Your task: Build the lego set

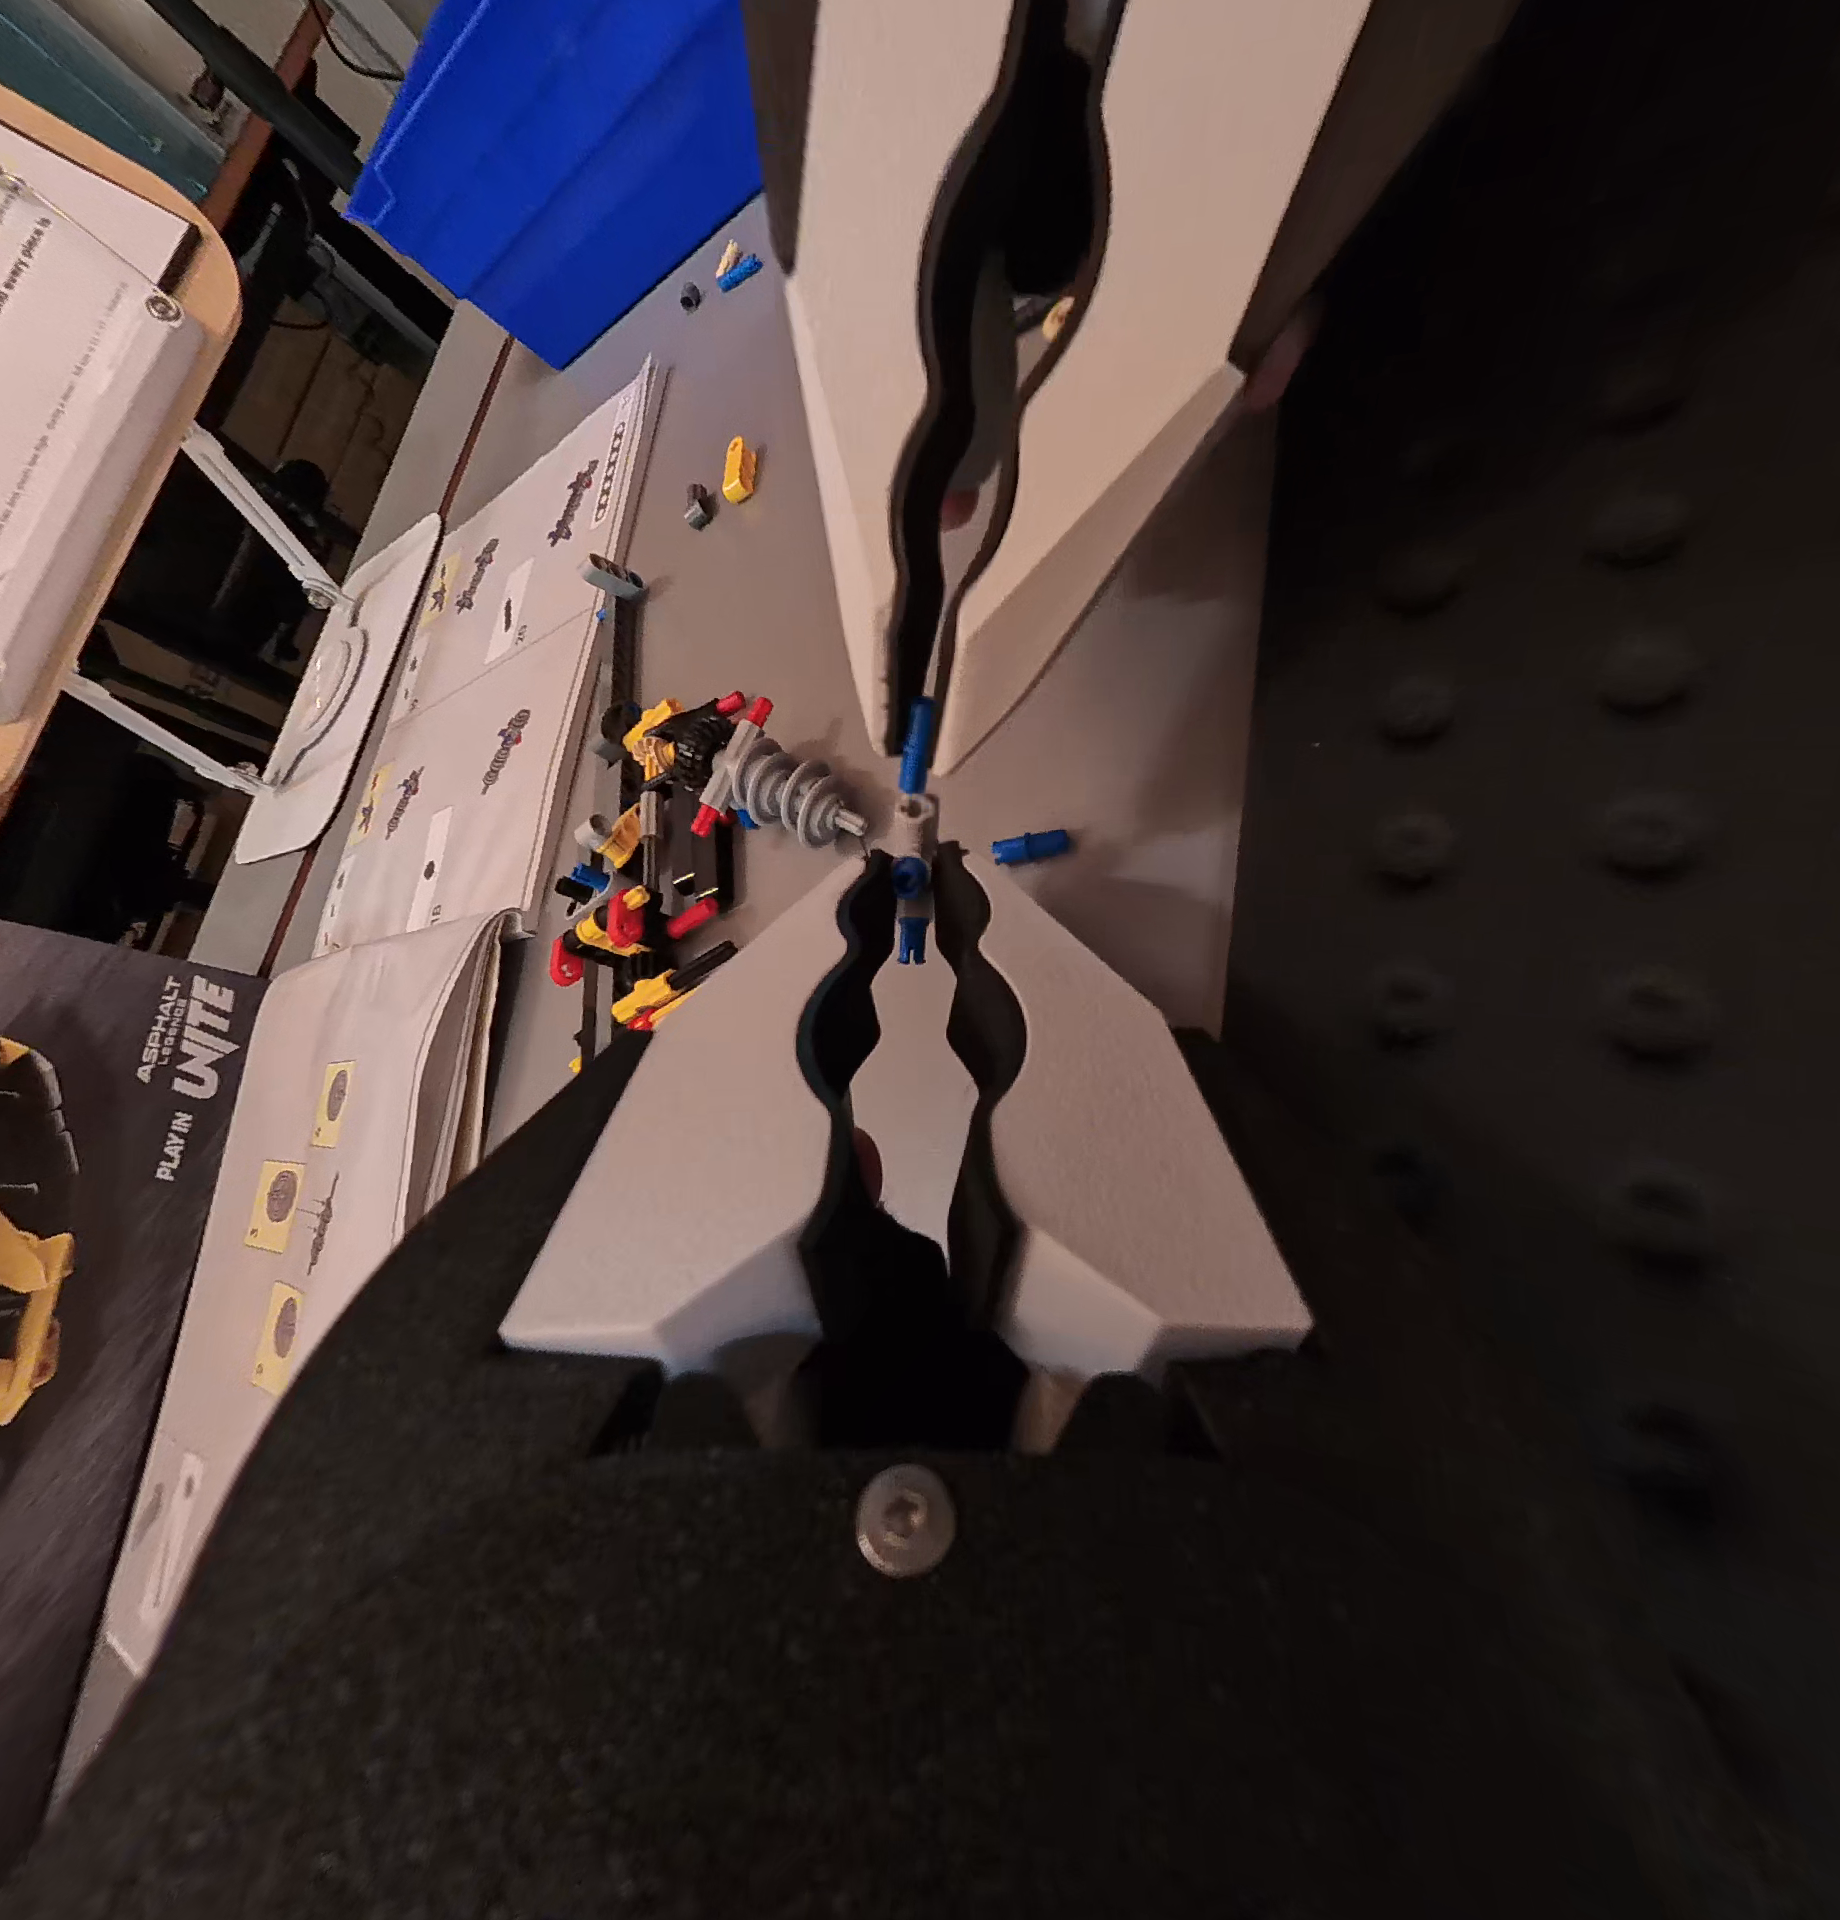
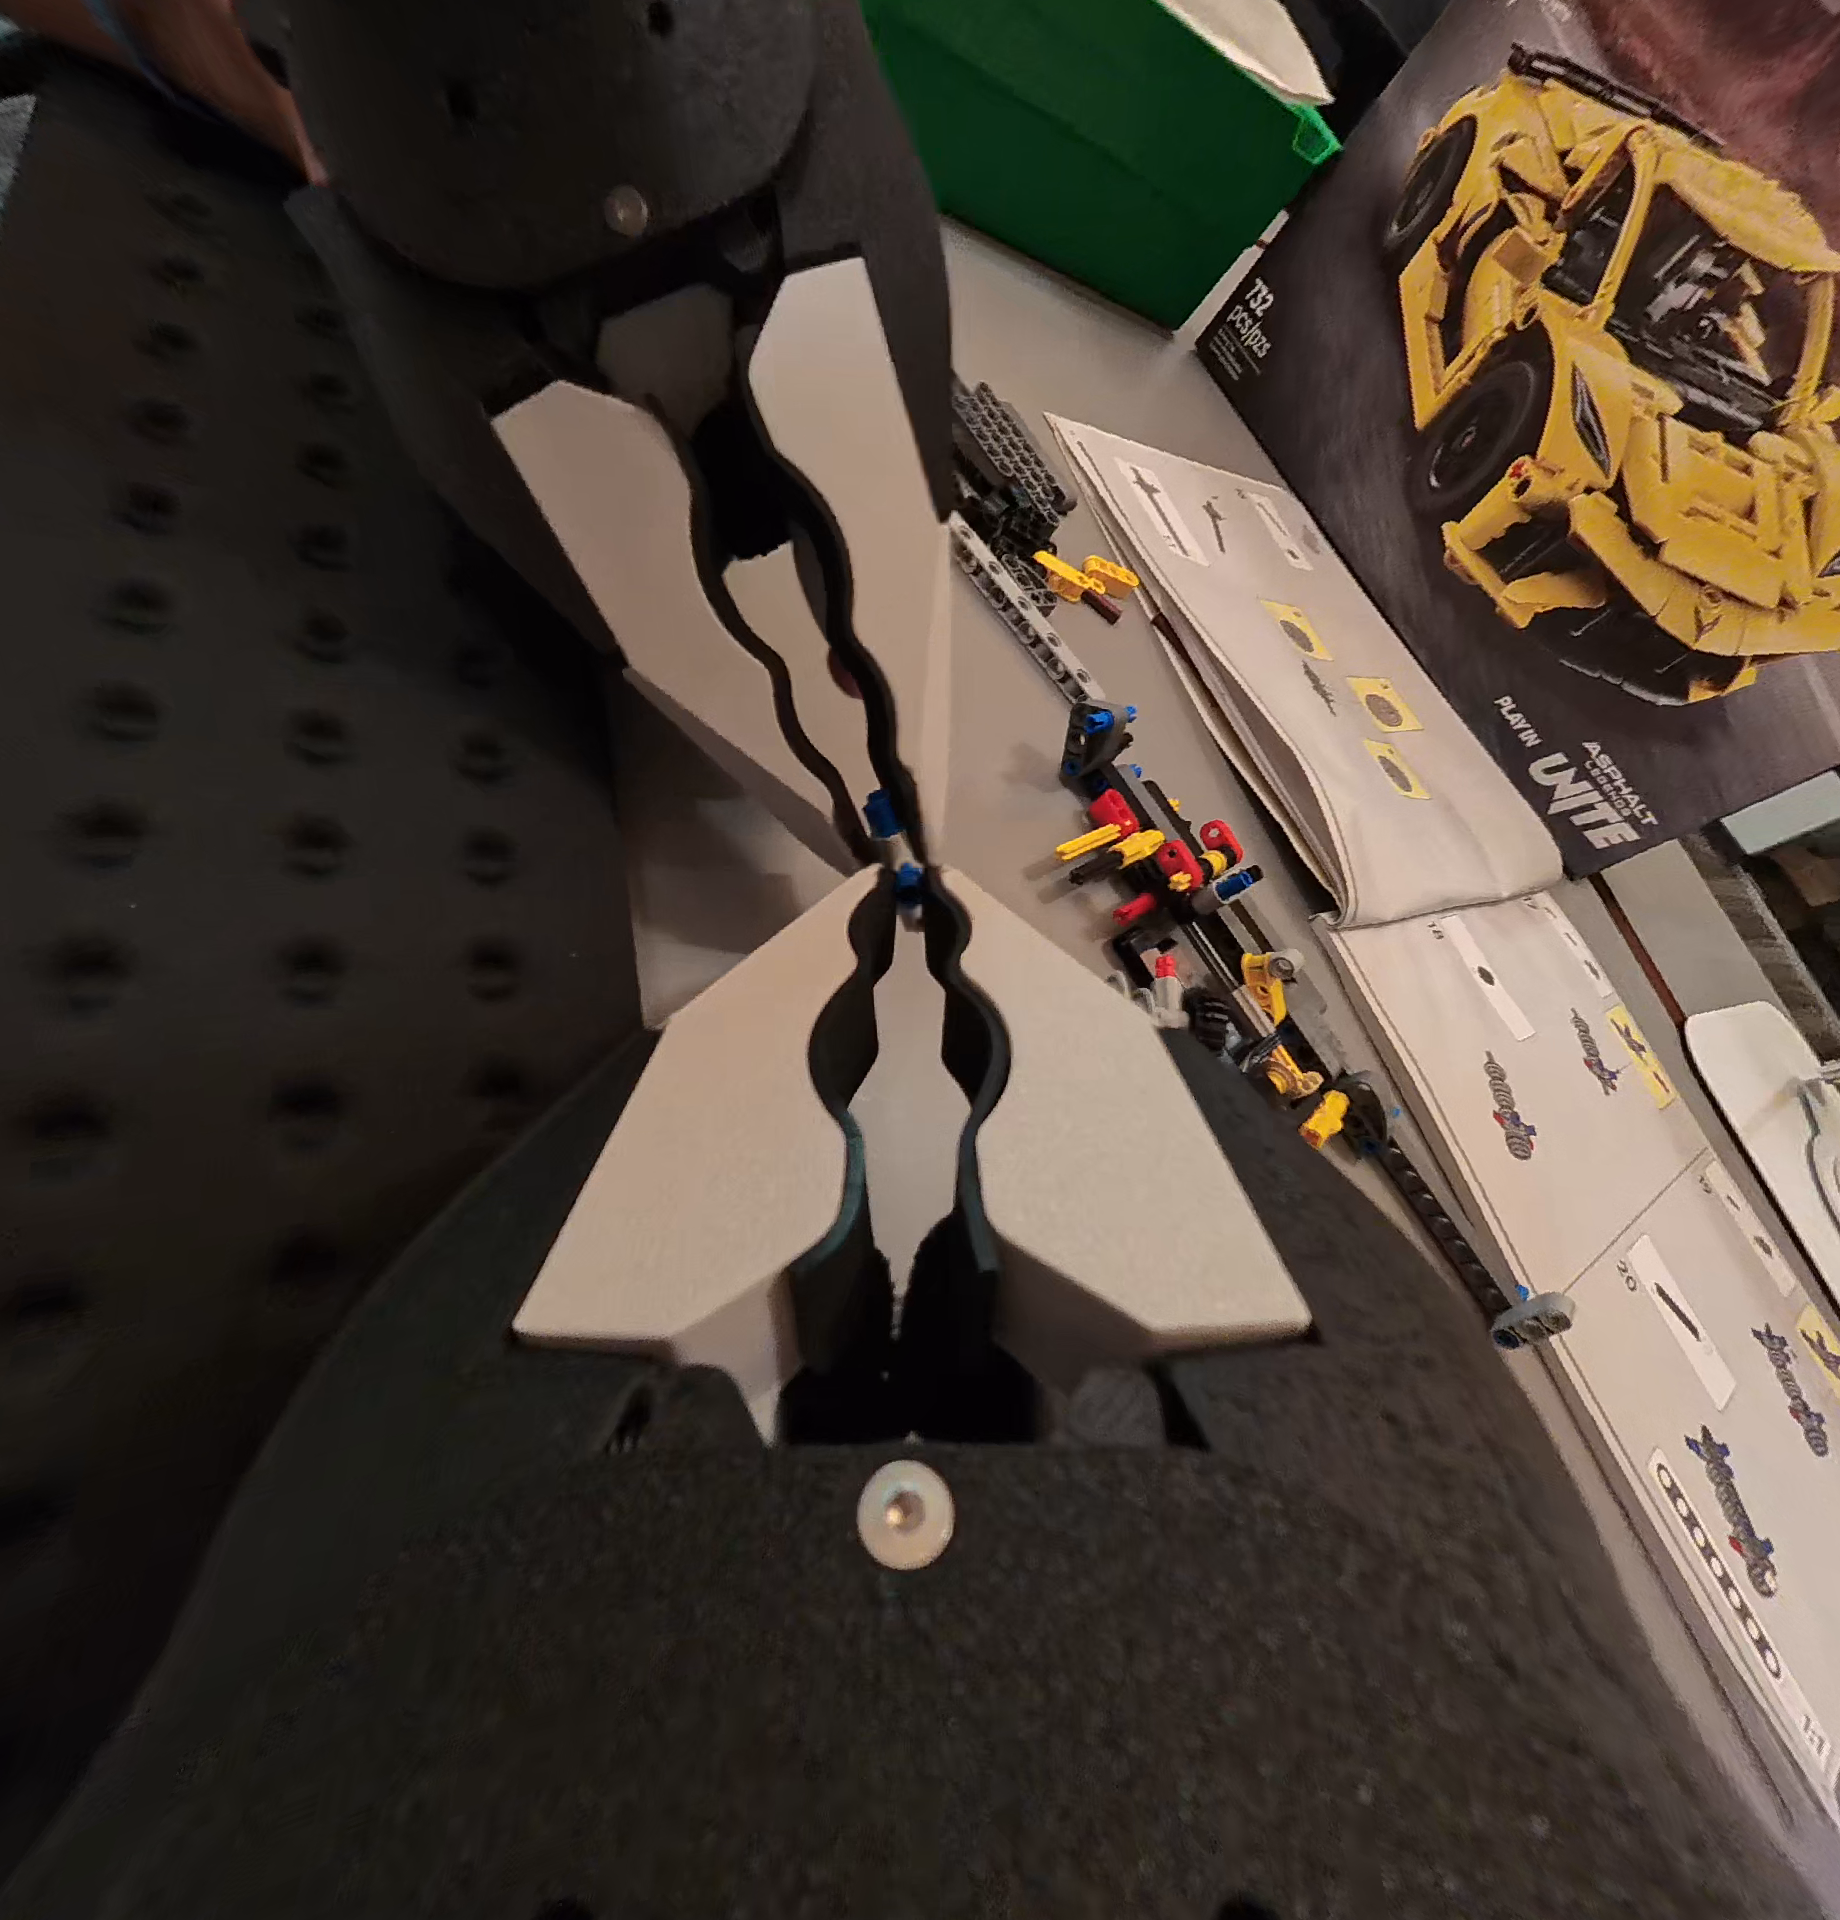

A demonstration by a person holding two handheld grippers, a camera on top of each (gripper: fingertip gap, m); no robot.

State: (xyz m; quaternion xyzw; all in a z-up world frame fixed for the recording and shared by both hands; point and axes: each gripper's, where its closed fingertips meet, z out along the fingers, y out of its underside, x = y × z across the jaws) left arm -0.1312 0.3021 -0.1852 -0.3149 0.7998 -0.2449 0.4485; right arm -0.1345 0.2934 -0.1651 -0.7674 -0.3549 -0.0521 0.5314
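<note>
In the left wrist view my left gripper (image 1: 911,868) is shut on a small light grey connector (image 1: 914,821) with blue pins in it, held just above the grey table. My right gripper (image 1: 914,717) comes in from the top, shut on a blue pin (image 1: 916,743) whose end meets the connector's top. In the right wrist view my right gripper (image 2: 908,883) pinches that blue pin (image 2: 908,885), tip to tip with the left gripper (image 2: 885,831). A partly built black, yellow and red assembly (image 1: 667,862) with a grey worm gear (image 1: 791,795) lies to the left. A loose blue pin (image 1: 1030,847) lies to the right.
An open instruction booklet (image 2: 1415,914) and the set's box with a yellow car (image 2: 1622,416) lie beyond the assembly. A blue bin (image 1: 563,156), a green bin (image 2: 1082,135) and loose small parts (image 1: 739,468) stand farther off. A black studded mat (image 1: 1570,831) borders the table. My left and right fingertips are right by each other.
</note>
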